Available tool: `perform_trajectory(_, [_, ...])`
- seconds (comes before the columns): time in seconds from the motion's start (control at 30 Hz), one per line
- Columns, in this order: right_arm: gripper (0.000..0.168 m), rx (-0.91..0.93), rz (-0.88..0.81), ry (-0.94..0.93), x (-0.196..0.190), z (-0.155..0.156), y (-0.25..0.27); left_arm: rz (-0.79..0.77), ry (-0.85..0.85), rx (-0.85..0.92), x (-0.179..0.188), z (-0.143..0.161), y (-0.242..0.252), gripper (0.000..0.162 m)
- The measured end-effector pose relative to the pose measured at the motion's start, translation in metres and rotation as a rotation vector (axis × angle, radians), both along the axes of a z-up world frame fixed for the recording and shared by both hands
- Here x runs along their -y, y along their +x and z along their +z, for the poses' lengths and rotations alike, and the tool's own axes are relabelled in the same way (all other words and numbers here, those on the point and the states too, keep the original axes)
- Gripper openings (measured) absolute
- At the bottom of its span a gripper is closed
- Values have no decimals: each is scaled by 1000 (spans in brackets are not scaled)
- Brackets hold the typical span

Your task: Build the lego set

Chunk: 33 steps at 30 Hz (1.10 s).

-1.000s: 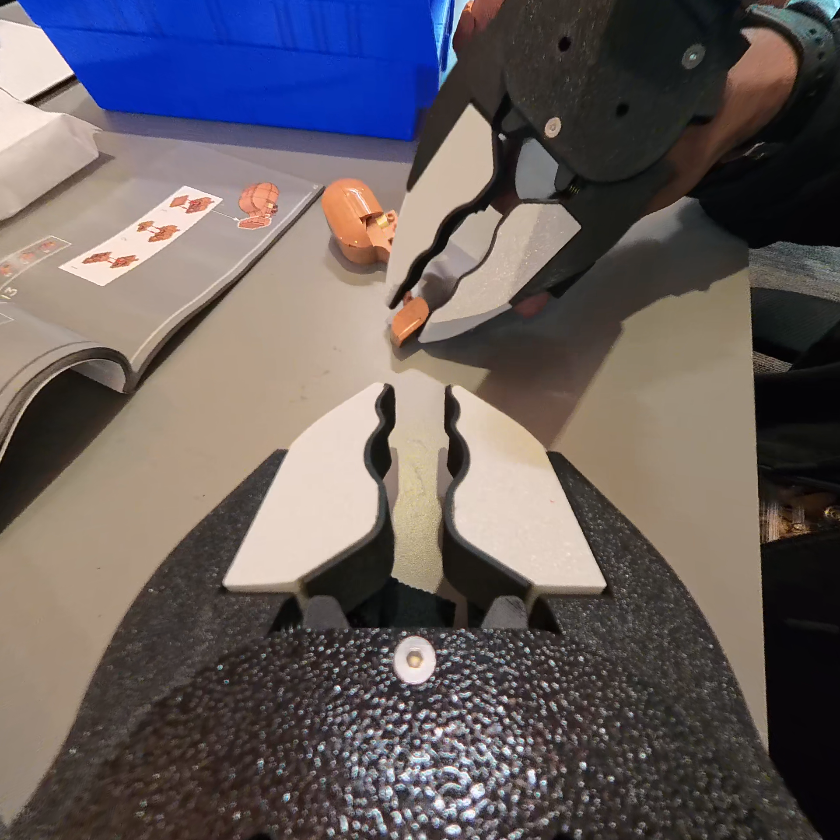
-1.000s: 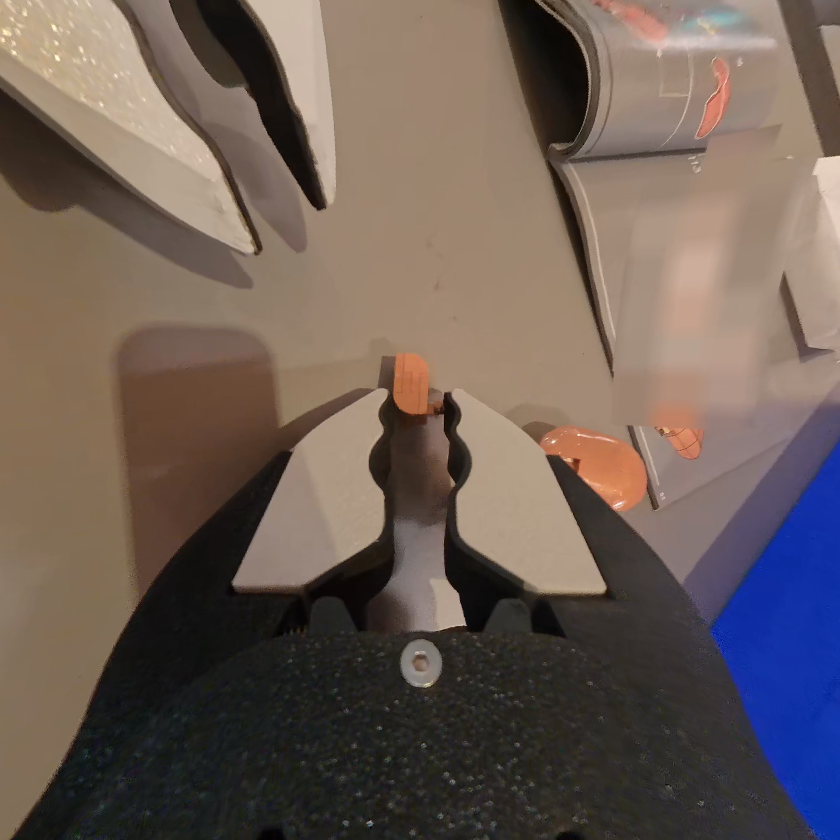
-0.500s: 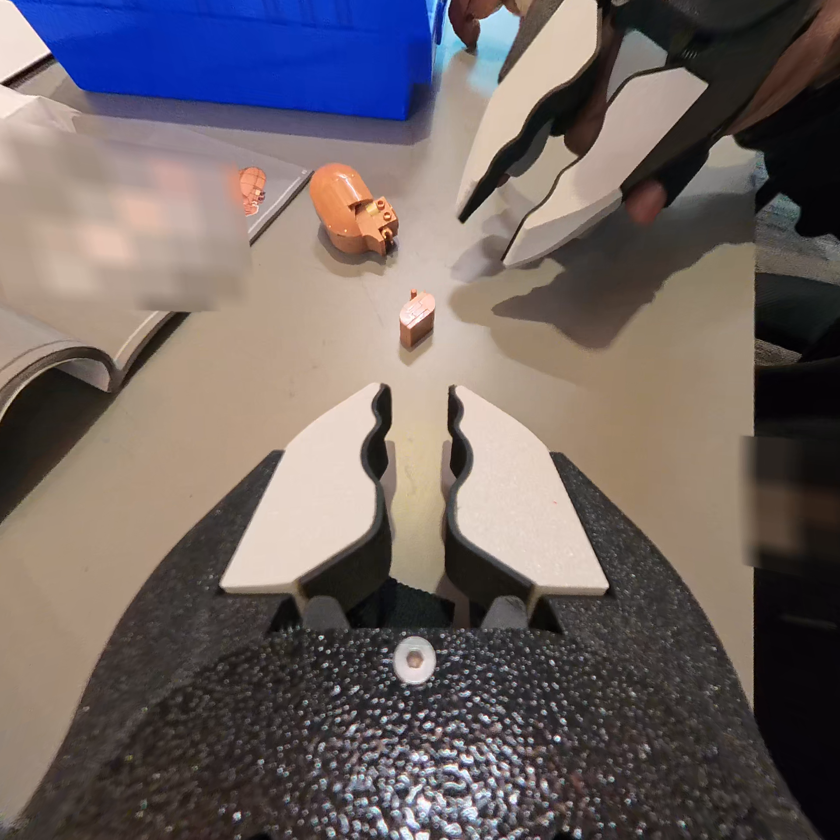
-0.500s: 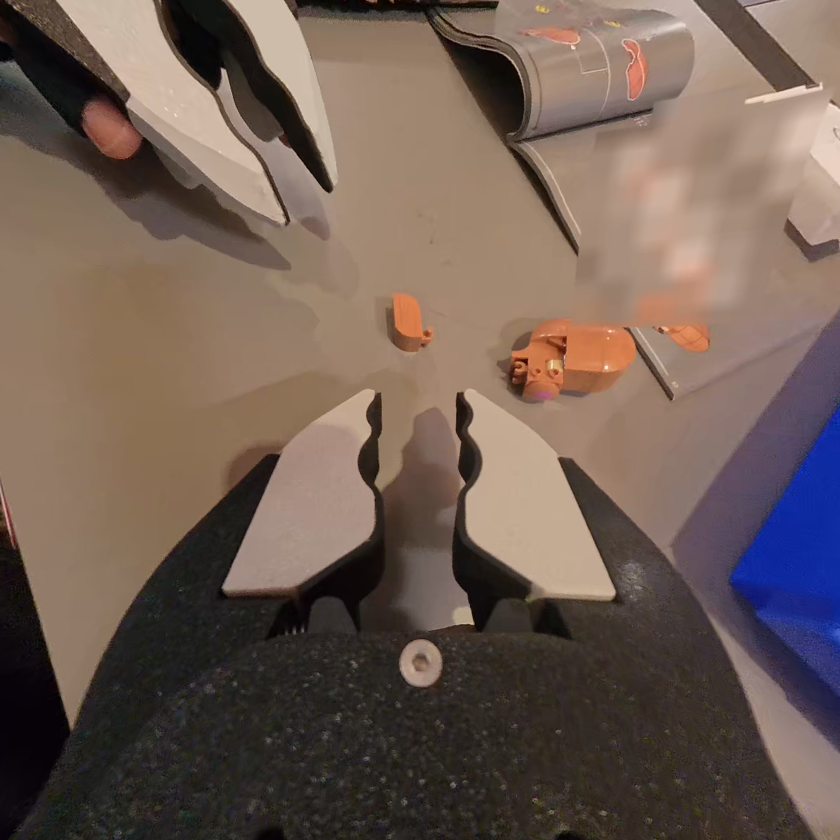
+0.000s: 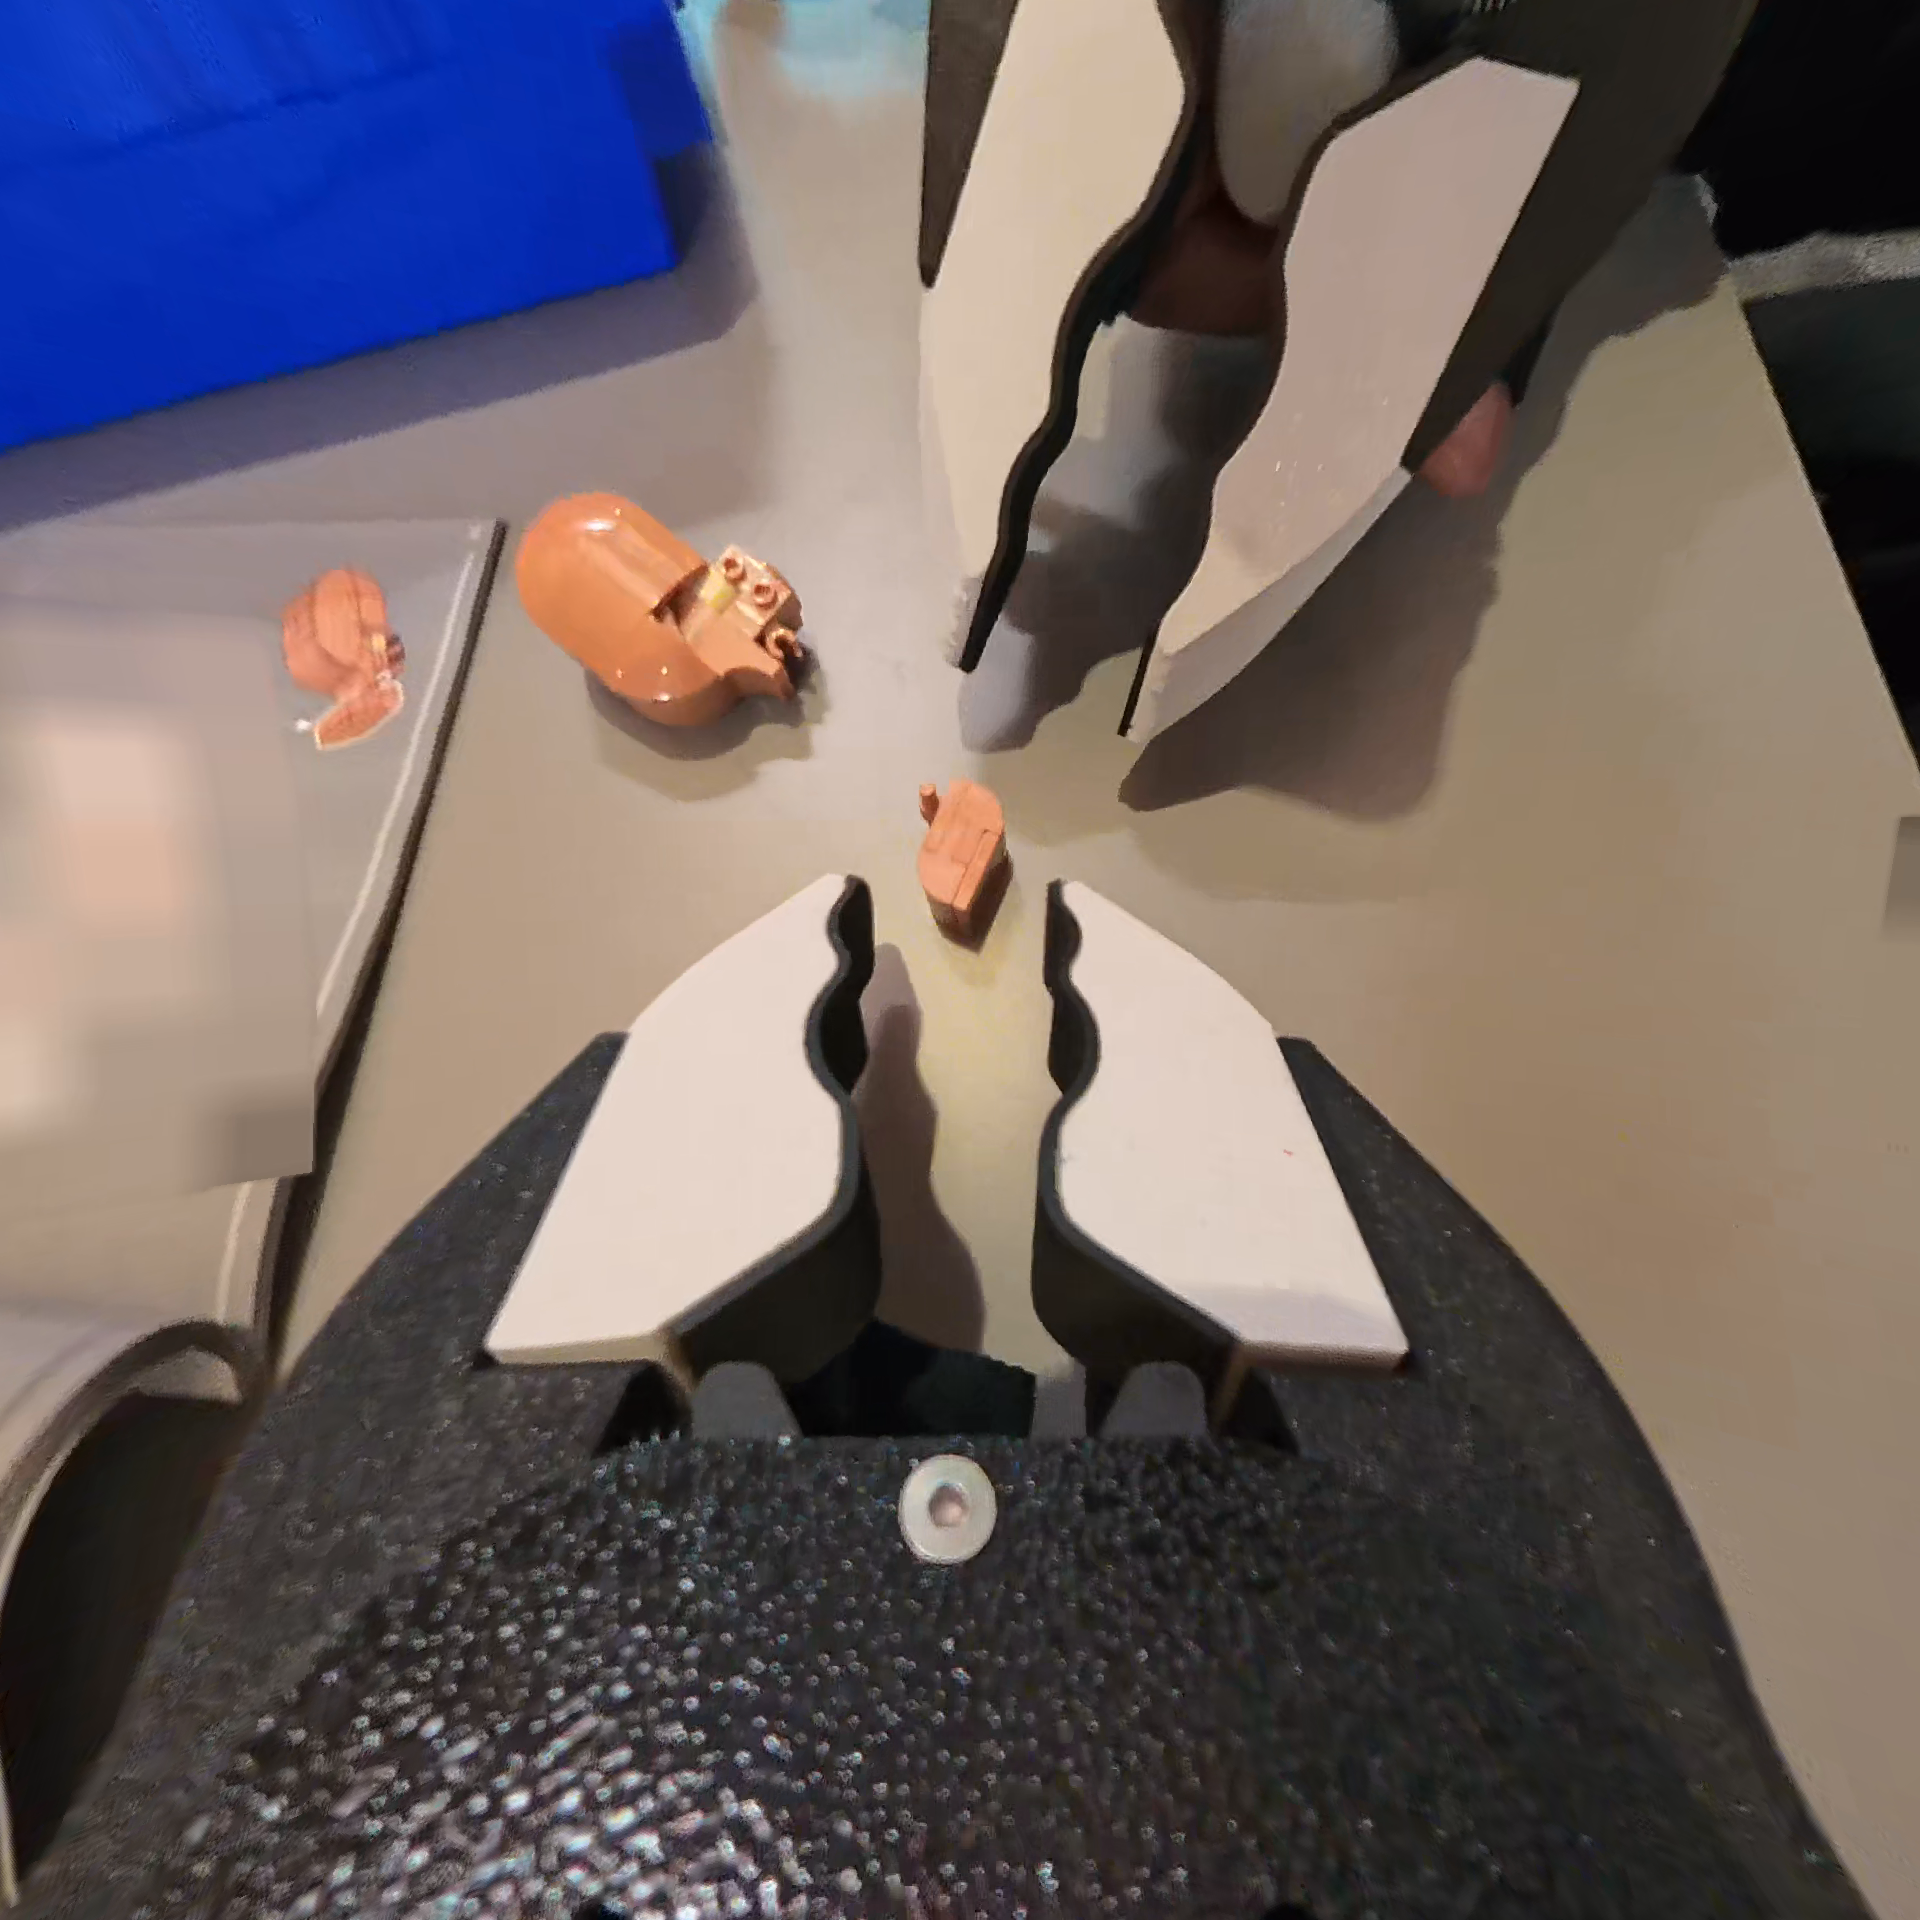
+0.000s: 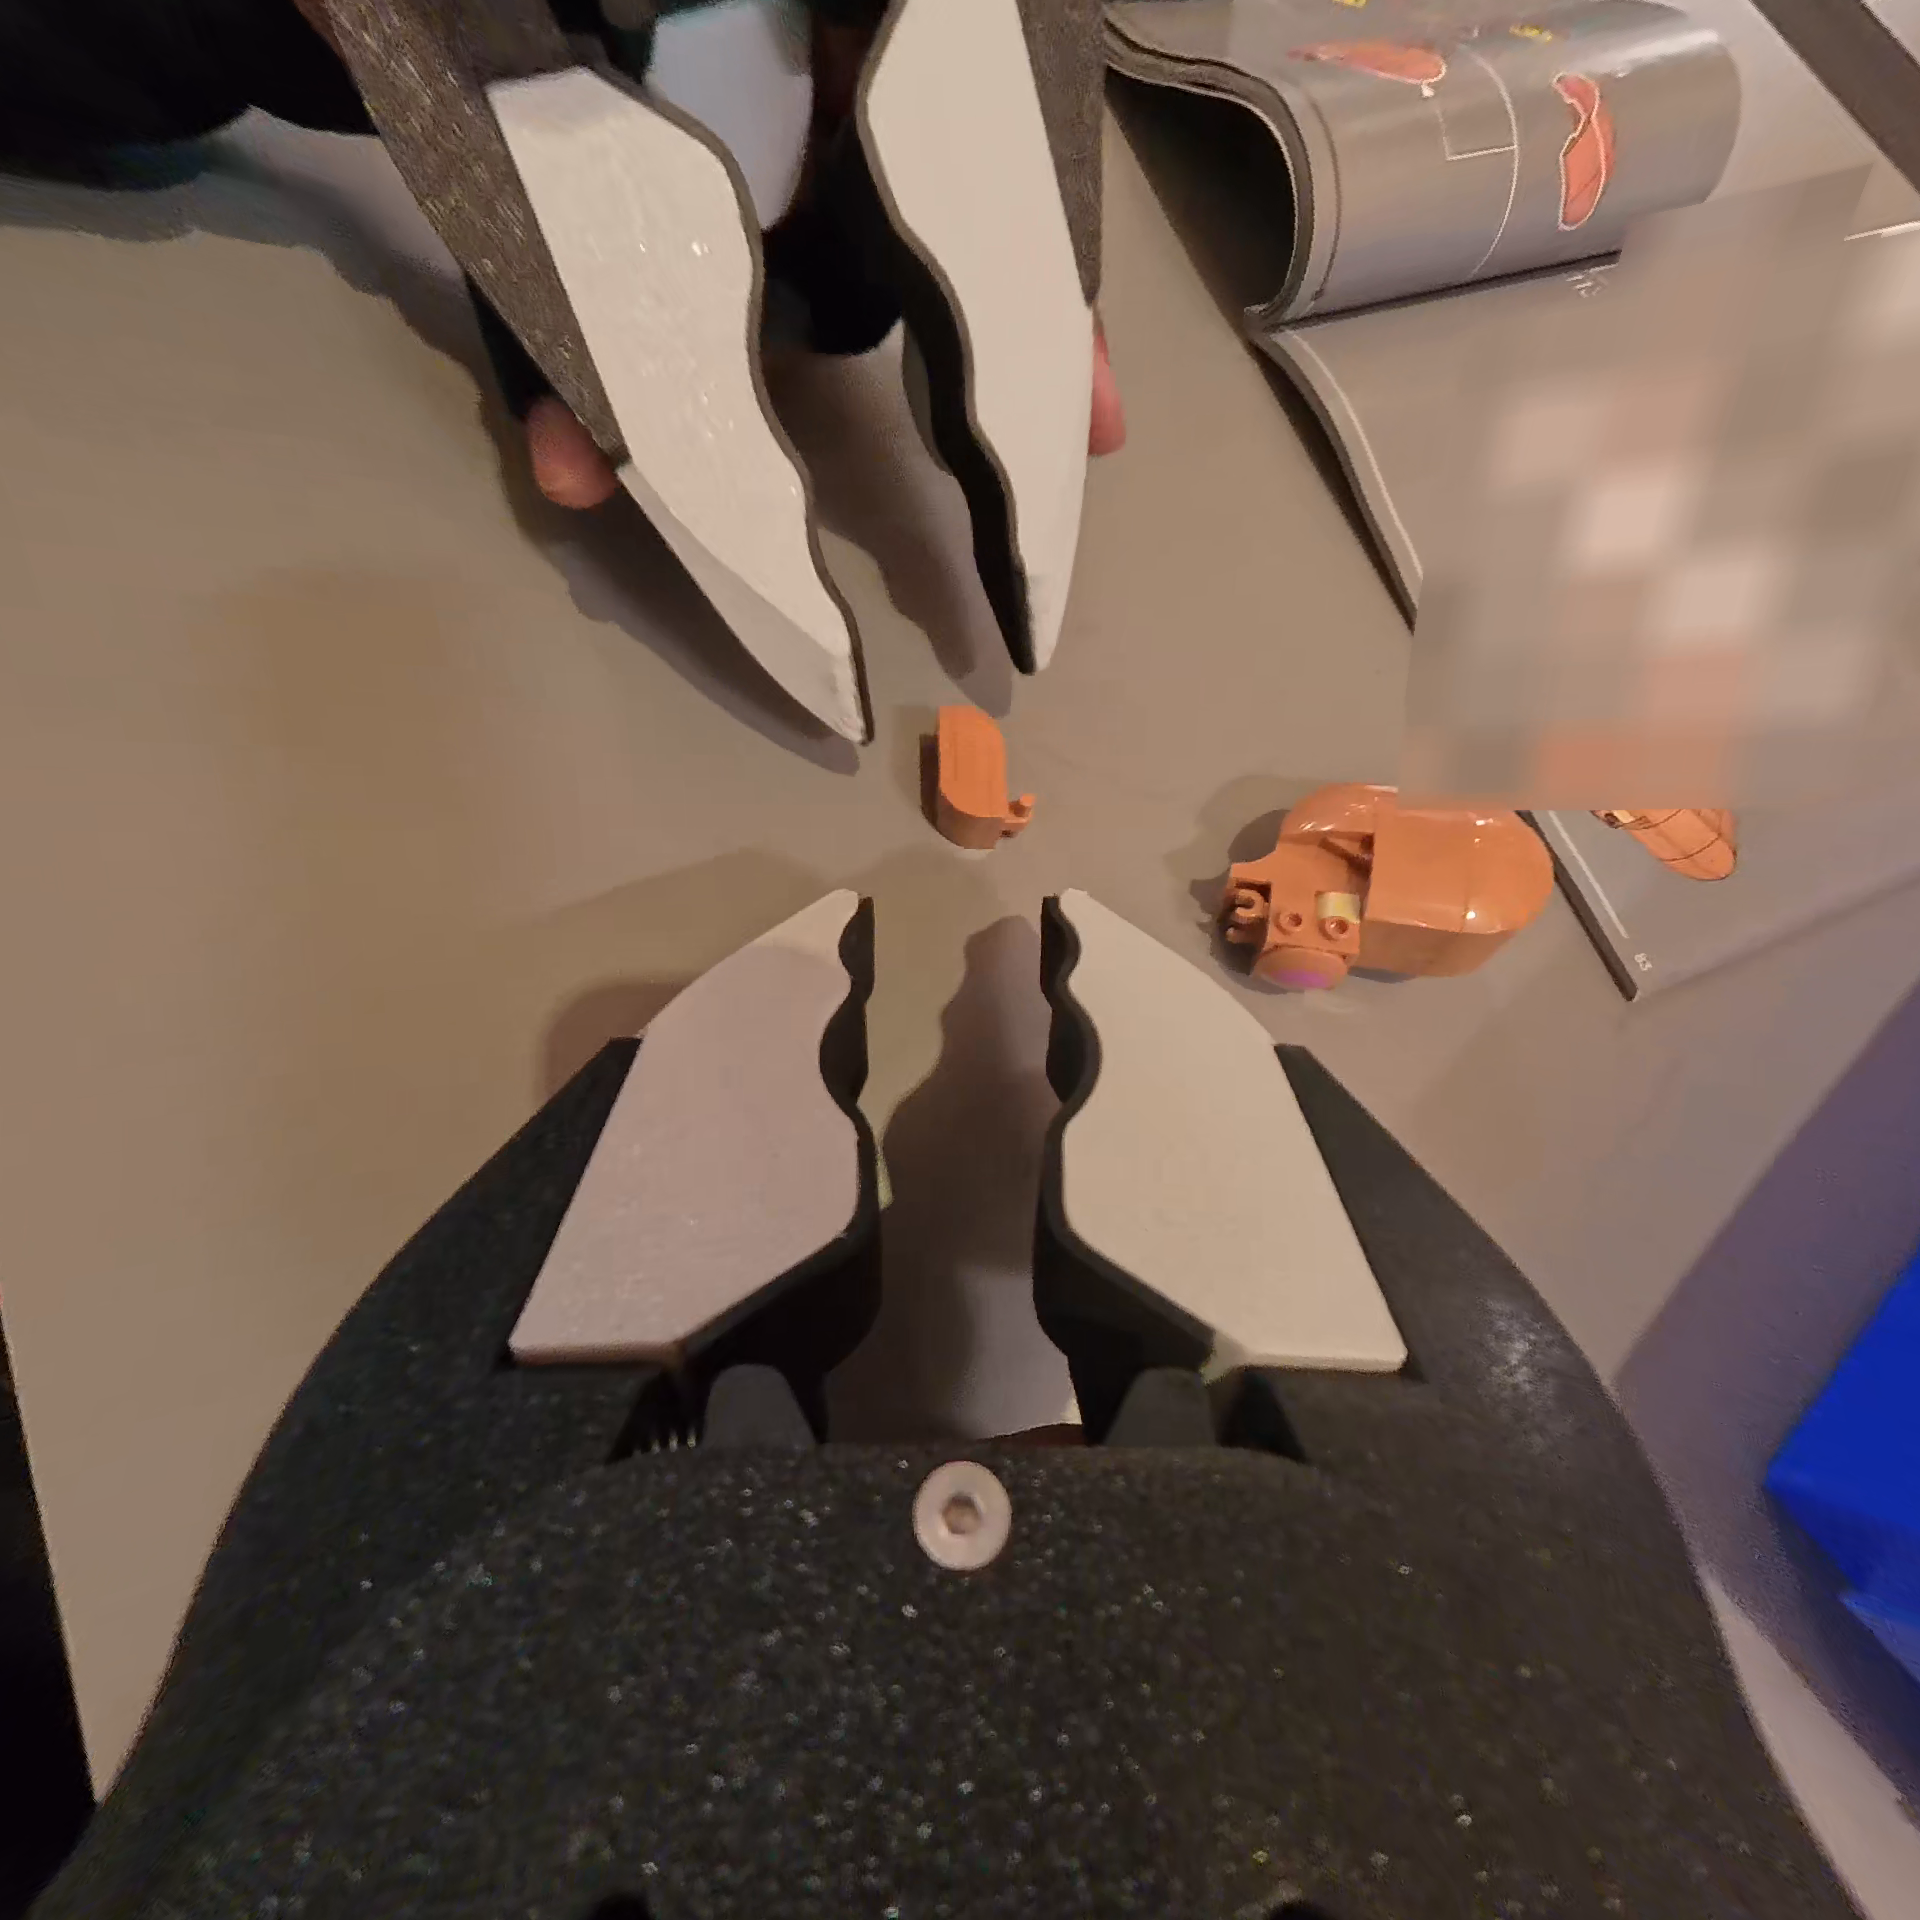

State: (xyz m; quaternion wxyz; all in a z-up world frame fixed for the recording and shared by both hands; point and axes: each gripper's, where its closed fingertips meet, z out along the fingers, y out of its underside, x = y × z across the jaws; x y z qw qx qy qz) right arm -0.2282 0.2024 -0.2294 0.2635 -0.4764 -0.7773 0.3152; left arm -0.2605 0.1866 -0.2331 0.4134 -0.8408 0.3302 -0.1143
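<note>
Grey tabletop (image 5: 1455,935) is where it's all happening, with a blue bin (image 5: 312,208) in the upper left of the left wrist view. One small brown lego piece (image 5: 964,873) lies loose dead centre, right between the two tools. Left gripper (image 5: 951,902) has its fingers spread and empty, tips flanking the piece's near end without touching it, so I'd guess it's lined up for a pickup. Right gripper (image 6: 956,914) is parted and empty too, a bit short of the piece. One bigger rounded brown assembly (image 5: 655,613) sits left of centre (probably where the small bit ends up), just beside one open instruction booklet (image 5: 260,831). So: two grippers, two lego chunks, one booklet, one bin.
</note>
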Motion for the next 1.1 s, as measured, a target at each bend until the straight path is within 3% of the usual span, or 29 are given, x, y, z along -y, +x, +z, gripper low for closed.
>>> perform_trajectory(0.17, [30, -5, -17, -8, -7, -1, 9, -62, -25, -74, -7, -9, 6, 14])
perform_trajectory(0.73, [32, -25, -89, 38, -53, 2, 5, -47, 74, -126, -29, -3, 8, 13])
perform_trajectory(0.9, [37, -15, -134, -82, -75, 23, -17, -38, 110, -149, -32, -1, 4, 13])
perform_trajectory(1.1, [41, 40, -211, -156, -86, 15, -40, -39, 134, -189, -30, -3, 2, 13])
